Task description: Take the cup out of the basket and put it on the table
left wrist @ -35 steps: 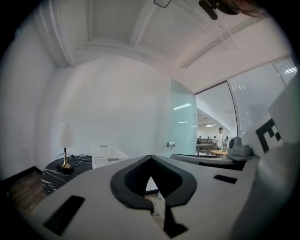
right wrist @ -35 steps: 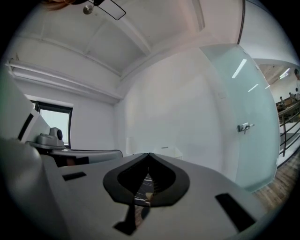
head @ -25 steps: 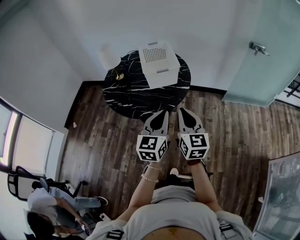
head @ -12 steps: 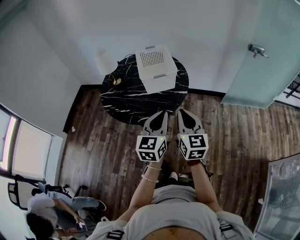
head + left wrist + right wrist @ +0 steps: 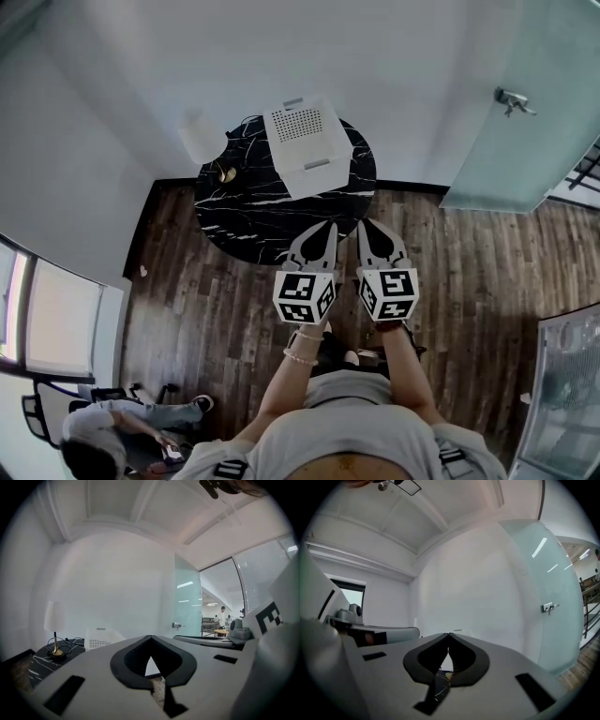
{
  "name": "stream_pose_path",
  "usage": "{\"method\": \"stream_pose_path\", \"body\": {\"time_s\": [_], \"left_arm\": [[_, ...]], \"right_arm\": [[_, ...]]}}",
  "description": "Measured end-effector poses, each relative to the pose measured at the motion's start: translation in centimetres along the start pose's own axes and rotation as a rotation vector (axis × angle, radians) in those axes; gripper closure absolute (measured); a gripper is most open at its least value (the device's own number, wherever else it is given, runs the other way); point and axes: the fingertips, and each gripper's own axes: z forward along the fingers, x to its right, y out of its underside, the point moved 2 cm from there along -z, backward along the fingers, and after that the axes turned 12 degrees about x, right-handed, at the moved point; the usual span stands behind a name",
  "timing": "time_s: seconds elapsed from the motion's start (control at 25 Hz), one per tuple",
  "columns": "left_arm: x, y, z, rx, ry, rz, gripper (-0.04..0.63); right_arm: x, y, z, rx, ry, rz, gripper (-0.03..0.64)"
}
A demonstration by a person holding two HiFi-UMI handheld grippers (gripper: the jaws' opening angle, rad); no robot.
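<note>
A white perforated basket (image 5: 304,137) stands on the far side of a round black marble table (image 5: 272,211). No cup shows in any view; the basket's inside is hidden. My left gripper (image 5: 330,225) and right gripper (image 5: 360,222) are held side by side, level, over the wooden floor just short of the table's near edge. Both are shut, tips meeting, with nothing between them. In the left gripper view the basket (image 5: 100,637) sits beyond my left gripper (image 5: 149,636), to the left. My right gripper (image 5: 448,634) faces the white wall.
A white-shaded lamp (image 5: 200,139) with a brass base stands at the table's left edge, its cord beside it. A frosted glass door (image 5: 525,122) with a handle is at the right. A person (image 5: 103,441) sits at the lower left.
Both grippers have come closer to the table, still shut and side by side. Table and basket have slid left and up in the head view.
</note>
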Motion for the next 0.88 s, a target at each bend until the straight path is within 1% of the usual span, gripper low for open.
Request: {"method": "stream_pose_path", "body": {"time_s": [0.4,0.64,0.88], "left_arm": [[-4.5,-0.2,4.5,-0.001,0.066,-0.008,0.589],[-8.1,-0.6,6.3,-0.003,0.091,-0.008,0.589],[-10.9,-0.5,6.6,-0.014,0.110,-0.012,0.589]], "right_arm": [[0.1,0.8,5.9,0.008,0.051,-0.010,0.609],[-1.0,1.1,9.6,0.009,0.066,-0.023,0.609],[-2.8,2.2,12.3,0.001,0.074,-0.017,0.609]]}}
